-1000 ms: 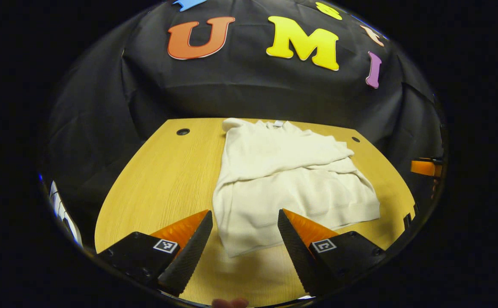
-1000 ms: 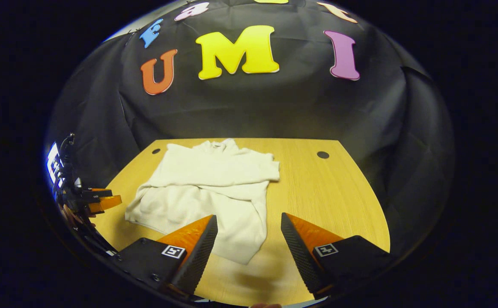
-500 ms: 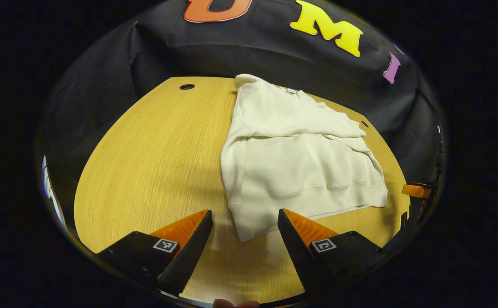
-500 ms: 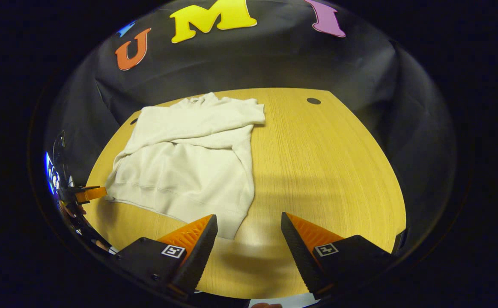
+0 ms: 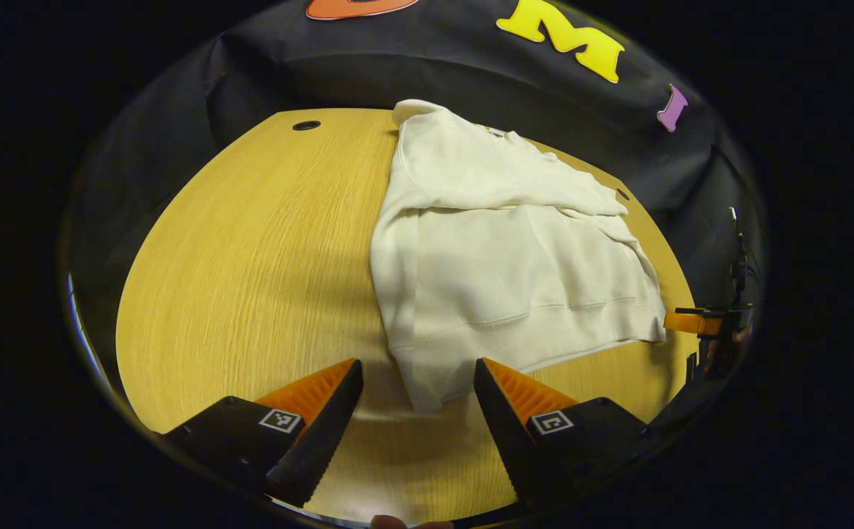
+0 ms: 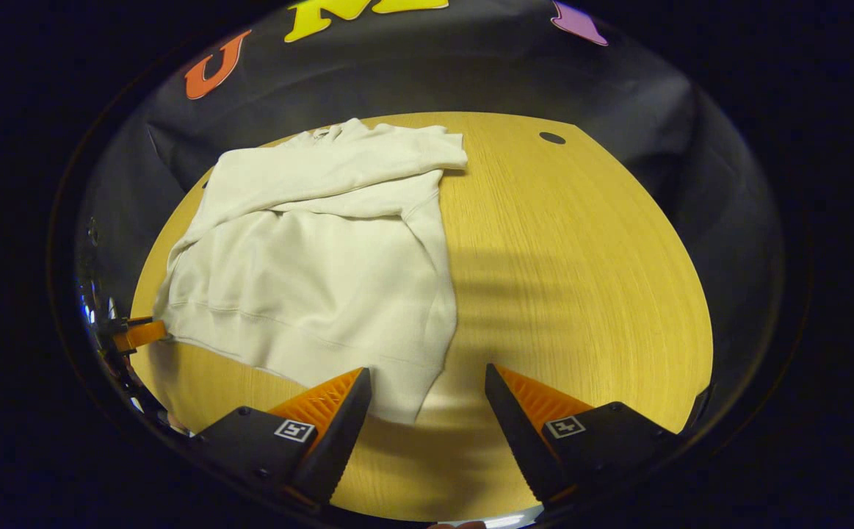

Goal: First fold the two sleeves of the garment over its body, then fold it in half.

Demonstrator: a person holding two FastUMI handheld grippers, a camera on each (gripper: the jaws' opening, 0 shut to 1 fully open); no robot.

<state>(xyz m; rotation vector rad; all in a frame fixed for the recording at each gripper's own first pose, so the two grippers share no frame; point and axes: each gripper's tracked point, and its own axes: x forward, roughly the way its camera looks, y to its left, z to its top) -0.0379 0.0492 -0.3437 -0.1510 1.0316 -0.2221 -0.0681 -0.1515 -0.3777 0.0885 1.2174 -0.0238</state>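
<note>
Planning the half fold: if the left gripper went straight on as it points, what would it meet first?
Probably the sweater's near hem corner, which lies between the open fingers of the left gripper. Height above the table is unclear.

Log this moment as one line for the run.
stage: sleeves folded, half-fold not begun | garment: flat on table | left gripper: open, at near hem corner | right gripper: open, at other hem corner

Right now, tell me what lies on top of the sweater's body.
Both sleeves lie folded across the upper body of the cream sweater, one over the other. The chest beneath them is covered, and so is the wooden table under the sweater.
</note>
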